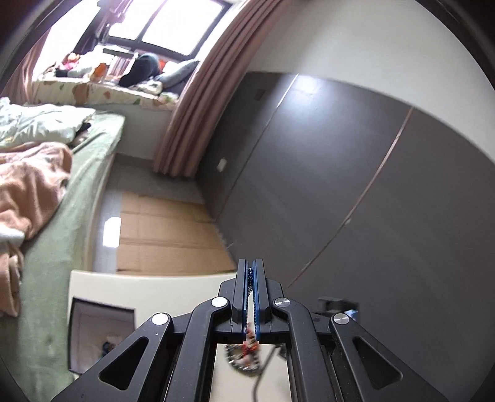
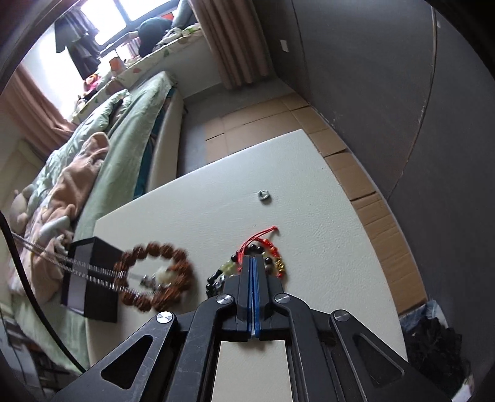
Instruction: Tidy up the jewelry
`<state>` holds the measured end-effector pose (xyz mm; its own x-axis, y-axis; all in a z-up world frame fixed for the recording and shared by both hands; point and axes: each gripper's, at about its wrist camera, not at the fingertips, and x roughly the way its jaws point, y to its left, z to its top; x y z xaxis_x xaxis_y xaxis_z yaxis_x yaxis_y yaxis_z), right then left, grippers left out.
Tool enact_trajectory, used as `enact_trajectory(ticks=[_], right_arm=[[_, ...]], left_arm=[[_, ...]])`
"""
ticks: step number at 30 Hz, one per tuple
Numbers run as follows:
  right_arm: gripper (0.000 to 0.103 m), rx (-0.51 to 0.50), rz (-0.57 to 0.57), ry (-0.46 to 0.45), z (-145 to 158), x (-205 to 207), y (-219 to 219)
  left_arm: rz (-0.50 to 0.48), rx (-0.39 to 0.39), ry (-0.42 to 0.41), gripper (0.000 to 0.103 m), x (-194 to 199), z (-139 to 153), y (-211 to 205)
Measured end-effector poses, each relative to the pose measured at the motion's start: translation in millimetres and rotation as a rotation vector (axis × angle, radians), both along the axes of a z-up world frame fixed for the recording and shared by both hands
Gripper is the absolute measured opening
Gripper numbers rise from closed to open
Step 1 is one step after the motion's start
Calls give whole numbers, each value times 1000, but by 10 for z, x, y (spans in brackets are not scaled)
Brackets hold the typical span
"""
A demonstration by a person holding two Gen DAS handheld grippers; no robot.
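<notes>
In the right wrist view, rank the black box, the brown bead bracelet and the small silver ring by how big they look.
1. black box
2. brown bead bracelet, nearly as wide as the box, so unsure
3. small silver ring, farthest from the camera

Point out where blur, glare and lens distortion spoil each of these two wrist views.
Left wrist view: the window is blown out white; the jewelry dangling under the left gripper is smeared; wall lines bow. Right wrist view: the brown bead bracelet and silver chain are motion-blurred; the small ring stays sharp; the table edges curve.
</notes>
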<state>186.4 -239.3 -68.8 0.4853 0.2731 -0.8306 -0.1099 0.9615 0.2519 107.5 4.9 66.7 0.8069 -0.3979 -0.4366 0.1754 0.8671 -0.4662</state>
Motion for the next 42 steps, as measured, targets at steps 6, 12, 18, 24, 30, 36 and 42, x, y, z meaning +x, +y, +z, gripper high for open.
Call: enact_trajectory(ticks=[6,12,18,24,30,36,42], right_arm=[[1,3,3,9,-1,5,18],[1,15,0,11,1,36,31],[1,25,10,12,5,33,81],[1,40,16,5,40,37,91],[1,65,12,16,25,56,113],[1,88,26,6,77,41,175],[1,150,52,-17,159,-1,274]], left_arm=[[16,50,163,2,205,-502,23],[8,51,221,2,259,-657,39],[-4,-60,33,2,-103,-60,159],[-9,-77,-112,2,-441,535,238],[-5,-38,-153,2,-515,815,208],[11,5,-183,2,-612,1030,177],[53,57,-217,2,-744,1241,243]])
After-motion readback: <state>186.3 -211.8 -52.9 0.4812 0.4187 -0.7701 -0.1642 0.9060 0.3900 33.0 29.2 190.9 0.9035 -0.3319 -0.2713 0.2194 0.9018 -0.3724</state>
